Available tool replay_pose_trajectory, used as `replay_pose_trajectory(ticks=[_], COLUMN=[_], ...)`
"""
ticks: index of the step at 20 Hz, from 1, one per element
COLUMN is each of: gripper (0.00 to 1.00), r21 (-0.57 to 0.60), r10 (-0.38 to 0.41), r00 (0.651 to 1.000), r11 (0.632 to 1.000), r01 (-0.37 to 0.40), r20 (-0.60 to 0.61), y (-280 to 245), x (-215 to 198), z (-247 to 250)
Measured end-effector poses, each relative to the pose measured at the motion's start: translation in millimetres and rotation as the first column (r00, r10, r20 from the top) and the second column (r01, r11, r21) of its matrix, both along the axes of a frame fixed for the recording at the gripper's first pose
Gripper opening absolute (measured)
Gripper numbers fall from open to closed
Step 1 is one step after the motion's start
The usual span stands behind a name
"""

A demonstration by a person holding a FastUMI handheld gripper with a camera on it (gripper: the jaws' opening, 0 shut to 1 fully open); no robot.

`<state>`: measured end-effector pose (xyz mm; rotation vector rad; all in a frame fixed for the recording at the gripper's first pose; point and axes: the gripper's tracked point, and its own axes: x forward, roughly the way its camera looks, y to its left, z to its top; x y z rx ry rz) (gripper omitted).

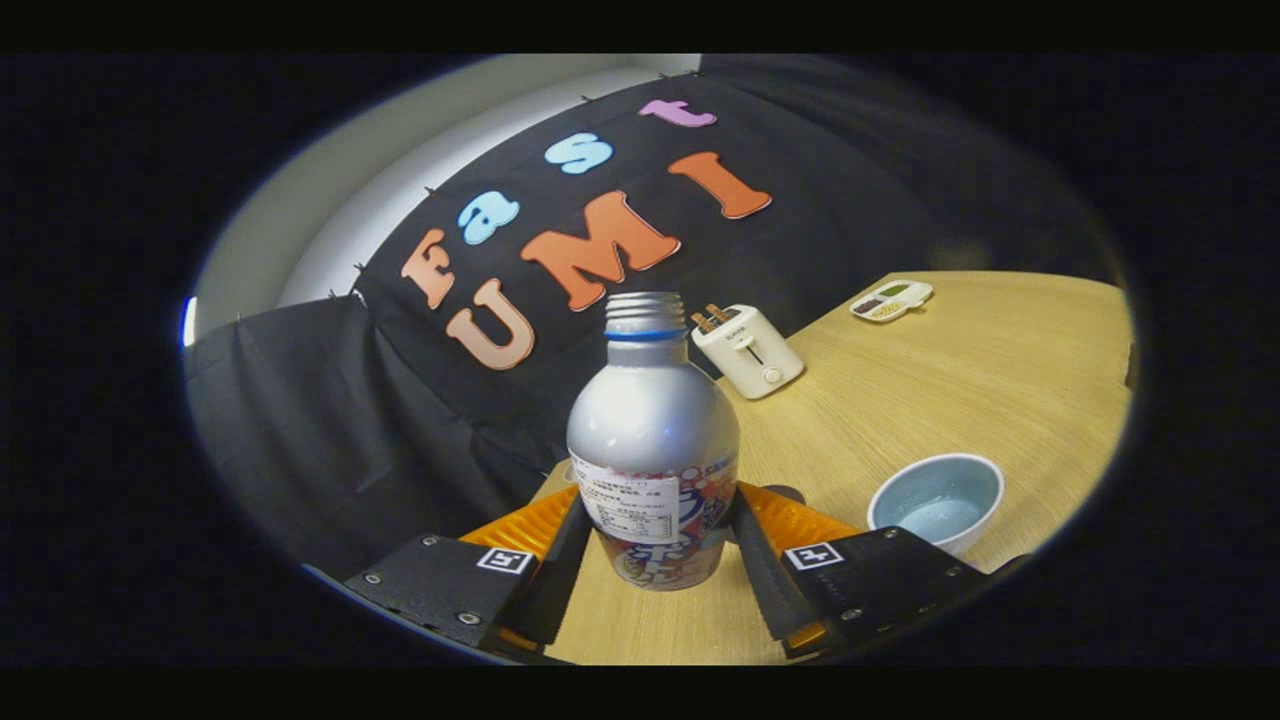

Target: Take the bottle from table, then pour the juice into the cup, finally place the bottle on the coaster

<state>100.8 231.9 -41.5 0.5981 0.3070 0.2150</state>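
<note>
A silver bottle with its cap off, showing a bare threaded neck and a blue ring below it, stands upright between the fingers of the gripper. Both fingers press on the bottle's lower body, one on each side, over a wrap with white, red and blue printing; the small text on its white panel is too fine to read. The bottle's base seems to sit at or just above the wooden table; contact cannot be told. Just beside the right finger lies a pale blue cup, open side up. Beyond the bottle stands a white toaster, and farther off a small divided dish.
</note>
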Motion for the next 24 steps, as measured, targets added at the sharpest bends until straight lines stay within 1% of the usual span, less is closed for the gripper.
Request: replay_pose_trajectory(ticks=[3,5,8,12,17,20,22,24], gripper=[0.76,0.76,0.76,0.77,0.77,0.77,0.77,0.77], r21=[-0.108,-0.171,-0.284,-0.393,-0.472,-0.481,-0.482,-0.488], r10=[-0.02,-0.044,-0.058,-0.048,-0.037,-0.03,-0.038,-0.034], r00=[1.0,0.998,0.996,0.998,0.999,1.0,0.999,0.999], r11=[0.994,0.984,0.956,0.917,0.881,0.876,0.875,0.872], r01=[0.023,0.052,0.074,0.063,0.047,0.027,0.041,0.039], r20=[0.024,0.045,0.062,0.049,0.03,0.002,0.015,0.018], y=[2,0,3,11,15,19,17,17], x=[14,26,47,67,85,87,90,89], z=[-4,-7,-19,-40,-66,-81,-81,-83])
